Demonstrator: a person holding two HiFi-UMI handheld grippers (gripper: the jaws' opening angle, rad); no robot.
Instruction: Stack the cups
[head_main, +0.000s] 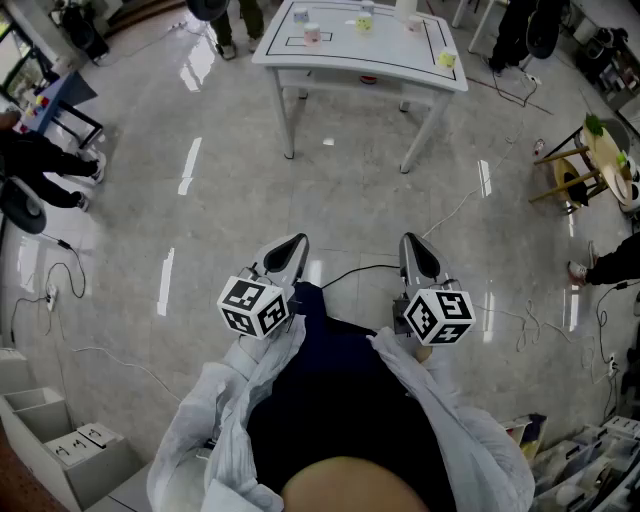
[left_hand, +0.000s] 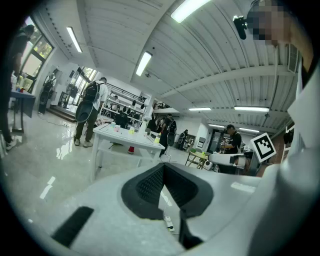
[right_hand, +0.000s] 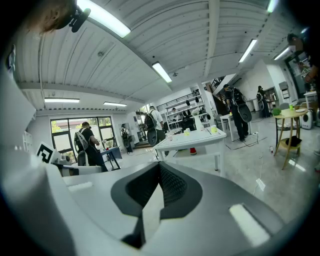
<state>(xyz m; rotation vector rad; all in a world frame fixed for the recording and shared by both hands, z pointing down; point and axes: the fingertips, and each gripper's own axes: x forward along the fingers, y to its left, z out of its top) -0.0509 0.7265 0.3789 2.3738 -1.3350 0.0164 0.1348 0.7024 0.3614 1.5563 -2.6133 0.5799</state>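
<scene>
Glossy grey floor fills the head view, with a white table at twelve o'clock, well apart from both grippers. Small cups stand on its top, apart from one another. Near the person's body the left gripper sits at nine o'clock of the right gripper. Each has its jaws closed together on nothing and points toward the table.
</scene>
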